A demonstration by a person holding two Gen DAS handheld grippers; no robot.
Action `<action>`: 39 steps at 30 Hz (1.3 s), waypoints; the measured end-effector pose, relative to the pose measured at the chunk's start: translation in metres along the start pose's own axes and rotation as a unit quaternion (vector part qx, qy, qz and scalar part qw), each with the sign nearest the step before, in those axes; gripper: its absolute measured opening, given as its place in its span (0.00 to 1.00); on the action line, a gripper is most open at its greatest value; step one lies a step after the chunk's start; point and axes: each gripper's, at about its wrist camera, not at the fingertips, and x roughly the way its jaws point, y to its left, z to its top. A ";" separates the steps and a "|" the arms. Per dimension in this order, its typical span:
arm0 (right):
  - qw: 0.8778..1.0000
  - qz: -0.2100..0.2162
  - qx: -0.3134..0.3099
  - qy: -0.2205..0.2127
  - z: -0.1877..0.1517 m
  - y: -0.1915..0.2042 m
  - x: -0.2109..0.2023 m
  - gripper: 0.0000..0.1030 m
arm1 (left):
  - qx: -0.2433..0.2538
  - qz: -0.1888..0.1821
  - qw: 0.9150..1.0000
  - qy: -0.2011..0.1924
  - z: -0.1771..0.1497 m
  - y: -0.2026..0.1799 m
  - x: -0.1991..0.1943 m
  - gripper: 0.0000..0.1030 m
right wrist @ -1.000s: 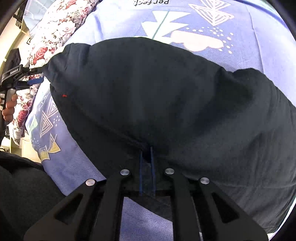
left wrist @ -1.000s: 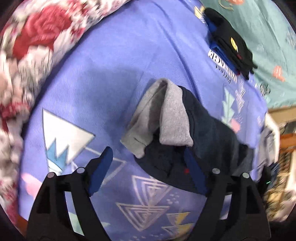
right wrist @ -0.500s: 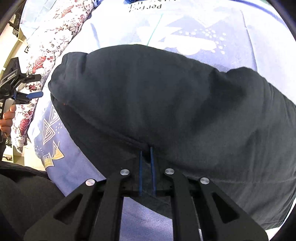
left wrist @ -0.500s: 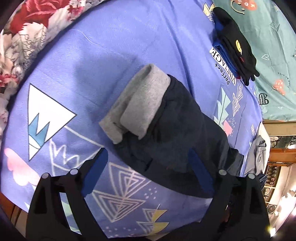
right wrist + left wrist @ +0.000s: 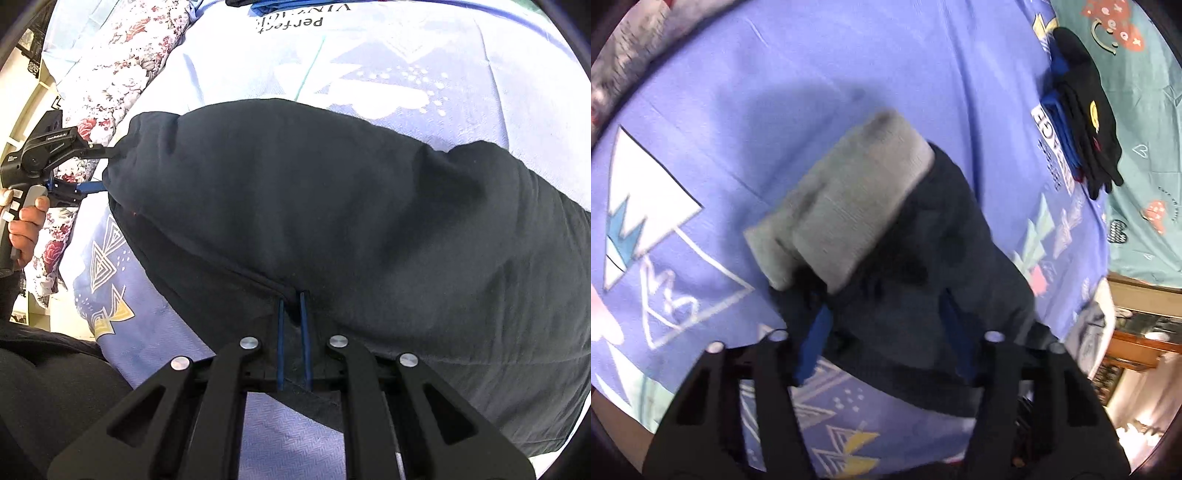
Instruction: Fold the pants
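Dark navy pants (image 5: 923, 258) with grey ribbed cuffs (image 5: 857, 206) lie on the blue patterned sheet (image 5: 812, 74). My left gripper (image 5: 884, 332) straddles the dark cloth just below the cuffs. Its jaws are closing with the fabric between them, and the blue pads (image 5: 816, 332) stand at the cloth's sides. In the right wrist view the pants (image 5: 332, 203) spread wide. There the left gripper (image 5: 105, 170) sits at their far left end. My right gripper (image 5: 291, 299) is shut on the pants' near edge, pinching a fold.
A stack of folded dark clothes (image 5: 1082, 122) lies at the sheet's far right, beside a teal sheet (image 5: 1137, 92). A floral quilt (image 5: 122, 74) borders the left. A person's hand (image 5: 26, 221) holds the left gripper's handle. Wooden furniture (image 5: 1137, 343) stands past the bed's edge.
The left gripper has come down over the pants' end near the cuffs, and its jaws have narrowed around the dark cloth. The right gripper has kept its grip and place.
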 end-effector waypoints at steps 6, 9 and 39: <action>1.000 0.000 -0.002 -0.005 0.001 0.002 -0.004 0.09 | -0.033 -0.019 0.999 0.013 0.001 0.008 0.013 0.54; 1.000 0.005 0.000 -0.003 0.001 -0.001 -0.004 0.09 | -0.066 -0.012 0.998 0.009 0.003 0.015 0.020 0.46; 0.992 0.037 -0.091 0.075 -0.025 0.044 0.021 0.04 | 0.078 0.099 0.992 -0.014 0.006 0.016 -0.006 0.13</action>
